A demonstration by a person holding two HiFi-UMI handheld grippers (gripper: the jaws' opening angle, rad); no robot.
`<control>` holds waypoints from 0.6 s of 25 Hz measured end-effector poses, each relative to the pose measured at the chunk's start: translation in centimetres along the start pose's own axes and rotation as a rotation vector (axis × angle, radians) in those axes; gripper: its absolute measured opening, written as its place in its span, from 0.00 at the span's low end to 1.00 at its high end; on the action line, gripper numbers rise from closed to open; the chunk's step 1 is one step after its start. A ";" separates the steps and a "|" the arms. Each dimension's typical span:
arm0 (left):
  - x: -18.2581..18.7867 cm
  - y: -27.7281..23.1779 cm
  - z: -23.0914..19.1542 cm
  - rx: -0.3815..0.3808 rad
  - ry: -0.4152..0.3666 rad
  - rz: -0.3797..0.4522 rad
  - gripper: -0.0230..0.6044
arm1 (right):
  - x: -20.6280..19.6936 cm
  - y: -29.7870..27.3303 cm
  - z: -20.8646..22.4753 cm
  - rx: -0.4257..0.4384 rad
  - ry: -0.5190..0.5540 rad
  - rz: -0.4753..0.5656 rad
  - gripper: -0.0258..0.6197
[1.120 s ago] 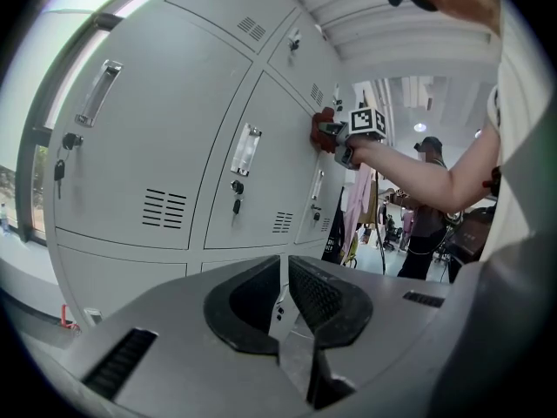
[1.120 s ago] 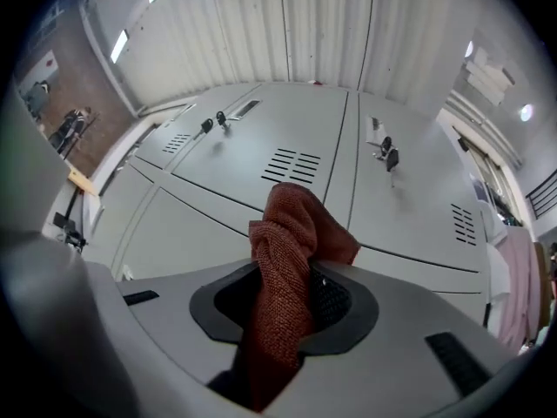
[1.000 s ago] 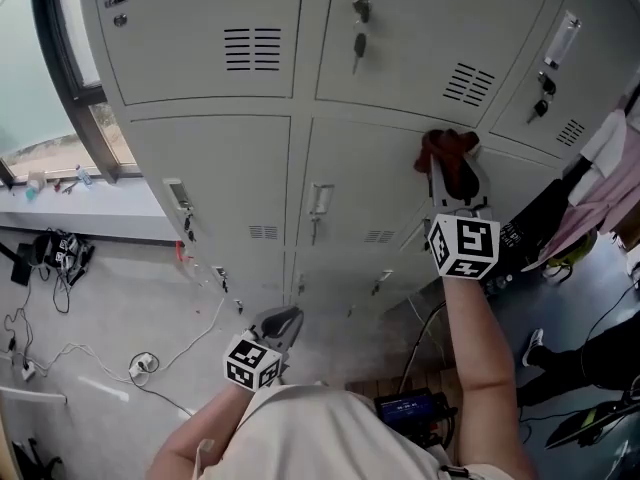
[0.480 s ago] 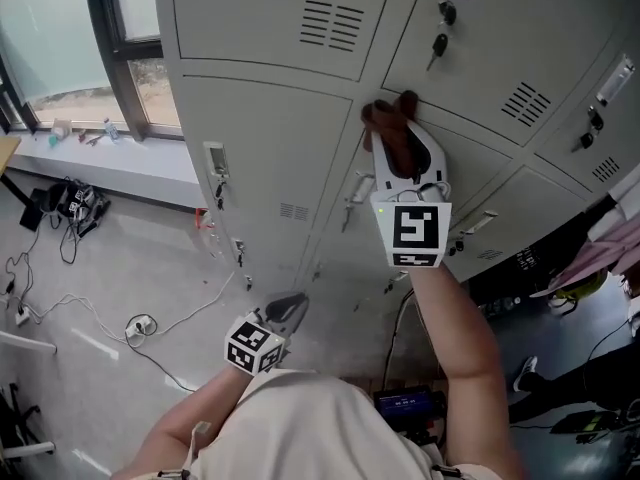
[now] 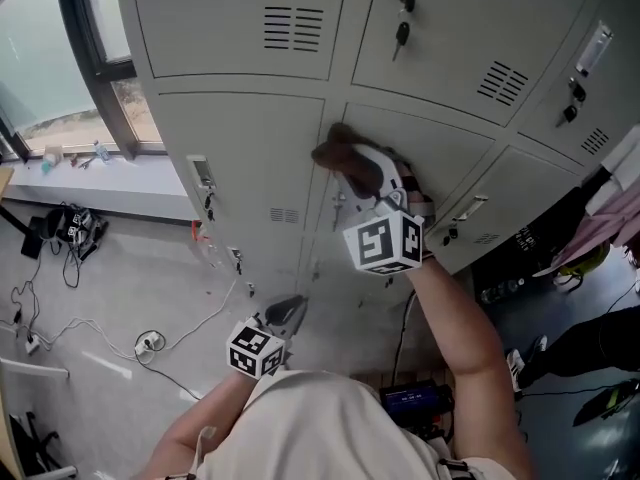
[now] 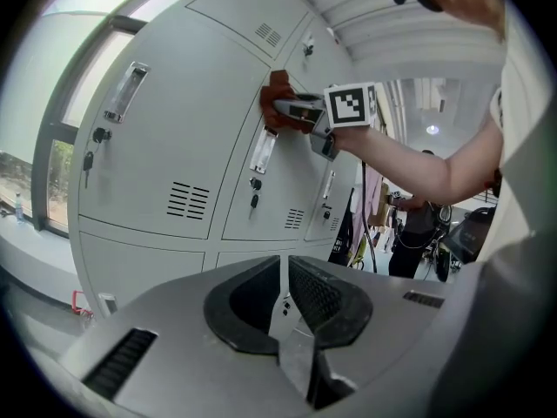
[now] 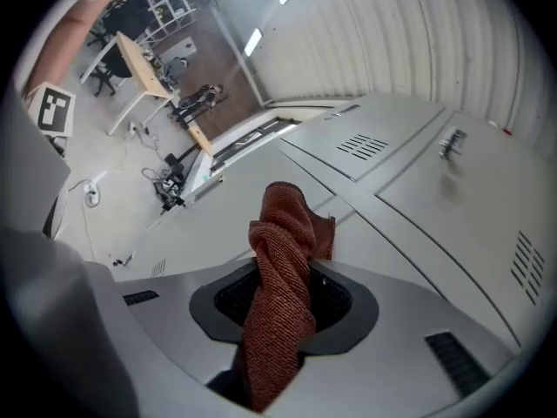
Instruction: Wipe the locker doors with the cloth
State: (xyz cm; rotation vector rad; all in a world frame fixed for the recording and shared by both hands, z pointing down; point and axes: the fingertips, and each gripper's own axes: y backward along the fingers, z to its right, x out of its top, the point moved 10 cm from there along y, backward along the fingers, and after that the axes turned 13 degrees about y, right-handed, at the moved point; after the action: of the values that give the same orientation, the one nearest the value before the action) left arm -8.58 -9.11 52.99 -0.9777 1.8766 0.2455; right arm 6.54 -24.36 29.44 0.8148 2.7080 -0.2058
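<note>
A rust-red knitted cloth (image 7: 283, 268) is bunched between the jaws of my right gripper (image 7: 283, 301), which is shut on it. In the head view the cloth (image 5: 333, 152) presses against the grey locker doors (image 5: 240, 158) at the upper left corner of a middle-row door, by the seam to its left neighbour. My right gripper (image 5: 358, 171) points up and left at the lockers. The left gripper view shows the cloth (image 6: 276, 103) against the door too. My left gripper (image 5: 286, 312) hangs low near my body, away from the doors, shut (image 6: 285, 296) and holding nothing.
Keys (image 5: 402, 34) hang from locks on the upper doors, and a handle (image 5: 200, 174) sticks out left of the cloth. A window (image 5: 40, 68) and its sill lie at left, cables (image 5: 60, 238) on the floor. Clothes (image 5: 615, 203) hang at right.
My right gripper has carried the cloth leftward across the middle-row door, from its right part to the left seam. The left gripper has stayed low and still.
</note>
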 end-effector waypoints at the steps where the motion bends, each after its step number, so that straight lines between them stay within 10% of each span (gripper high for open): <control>1: 0.0 -0.2 0.1 -0.005 -0.003 -0.006 0.09 | -1.2 0.8 0.5 -0.018 -0.042 -0.013 0.22; 15: -0.3 -0.4 0.6 -0.017 -0.011 -0.031 0.09 | -16.7 13.6 3.1 -0.343 -0.327 -0.287 0.22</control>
State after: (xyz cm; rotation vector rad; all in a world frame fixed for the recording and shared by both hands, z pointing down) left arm -7.80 -8.90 53.00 -1.0145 1.8509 0.2485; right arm 28.09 -22.40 31.34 0.2656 2.4394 0.0614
